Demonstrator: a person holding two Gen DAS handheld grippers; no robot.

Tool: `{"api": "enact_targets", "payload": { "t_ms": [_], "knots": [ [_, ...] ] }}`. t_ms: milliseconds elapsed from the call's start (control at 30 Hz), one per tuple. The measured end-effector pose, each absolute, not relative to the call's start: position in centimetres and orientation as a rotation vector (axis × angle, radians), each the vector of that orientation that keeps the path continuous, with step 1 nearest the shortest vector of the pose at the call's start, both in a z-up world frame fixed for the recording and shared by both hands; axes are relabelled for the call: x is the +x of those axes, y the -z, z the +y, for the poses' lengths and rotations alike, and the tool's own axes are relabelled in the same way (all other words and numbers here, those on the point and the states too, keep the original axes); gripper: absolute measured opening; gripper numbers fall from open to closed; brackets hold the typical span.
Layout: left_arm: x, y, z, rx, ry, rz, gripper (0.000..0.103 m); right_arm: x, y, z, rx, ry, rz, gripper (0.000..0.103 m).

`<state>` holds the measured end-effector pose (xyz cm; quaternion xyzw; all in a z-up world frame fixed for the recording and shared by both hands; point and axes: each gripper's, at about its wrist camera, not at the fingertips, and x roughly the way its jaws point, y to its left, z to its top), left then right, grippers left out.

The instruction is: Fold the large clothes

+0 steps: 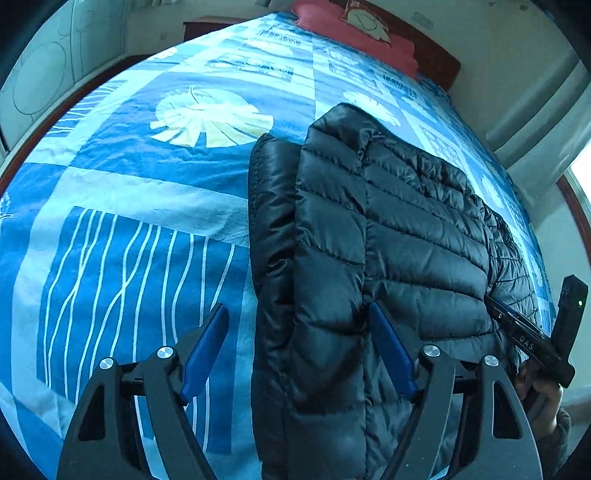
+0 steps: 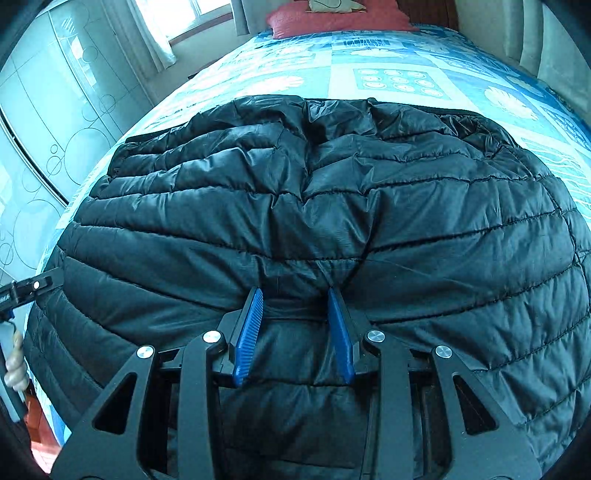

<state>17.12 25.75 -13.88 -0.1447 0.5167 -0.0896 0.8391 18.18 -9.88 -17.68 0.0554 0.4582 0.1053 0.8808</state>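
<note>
One black quilted puffer jacket (image 1: 388, 229) lies on the bed (image 1: 129, 192), filling the right half of the left wrist view and nearly the whole right wrist view; its lower end is cut off by the bottom edge in both, and its far hem in the right wrist view sinks into crumpled folds that are hard to read. A folded strip, perhaps a sleeve, runs down the jacket's left side in the left wrist view, though what it is cannot be told for sure. The left gripper (image 1: 299, 347) stands with its jaws wide apart at the bottom centre, one blue pad over the blue patterned sheet, the other over the jacket's edge, pressing on nothing. The right gripper (image 2: 295, 332) has its jaws pinched on a puckered fold of the jacket at the lower centre. One red pillow (image 1: 354, 33) shows at the top, partly cropped. A hand (image 1: 539, 398) at the lower right is mostly hidden behind the gripper frame.
</note>
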Motion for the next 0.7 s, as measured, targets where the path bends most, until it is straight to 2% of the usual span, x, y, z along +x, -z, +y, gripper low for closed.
{"api": "enact_targets", "payload": {
  "t_ms": [300, 467, 567, 633, 700],
  "knots": [
    [19.2, 16.0, 24.9, -0.244, 0.249, 1.142, 0.090, 17.9, 18.0, -9.5, 0.108, -0.213, 0.935, 0.035],
    [19.0, 15.8, 24.9, -0.255, 0.241, 1.138, 0.087, 17.9, 18.0, -9.4, 0.110, -0.215, 0.928, 0.035],
    [19.0, 15.4, 24.6, -0.319, 0.327, 1.146, 0.053, 17.8, 18.1, -9.4, 0.105, -0.213, 0.926, 0.036],
    [19.0, 15.2, 24.4, -0.319, 0.337, 1.151, 0.045, 17.8, 18.1, -9.4, 0.102, -0.212, 0.924, 0.035],
    [18.9, 14.8, 24.3, -0.327, 0.347, 1.148, 0.033, 17.7, 18.2, -9.3, 0.098, -0.210, 0.921, 0.036]
  ]
}}
